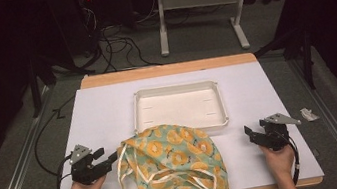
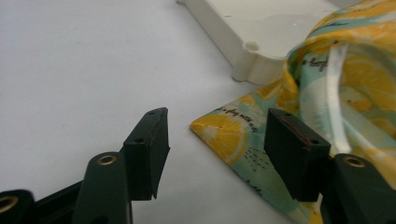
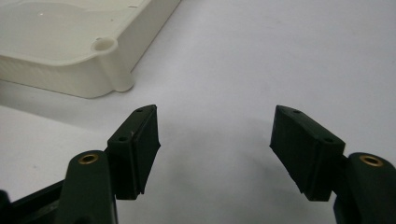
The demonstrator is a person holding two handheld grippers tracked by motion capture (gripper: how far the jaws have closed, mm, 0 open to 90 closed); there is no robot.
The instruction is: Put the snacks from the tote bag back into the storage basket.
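Lemon-print cloth (image 1: 174, 160) at lower centre on white worktop (image 1: 103, 114), below white tray (image 1: 178, 107), left hand-held gripper (image 1: 110, 158) spread at its corner, right hand-held gripper (image 1: 248, 130) spread, lower right.

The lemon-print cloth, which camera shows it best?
The high view: the whole lemon-print cloth lies crumpled on the table in front of the white tray, beside the open left tool. The left gripper view gives one corner close up between the jaws, untouched. The right gripper view looks at tray and table.
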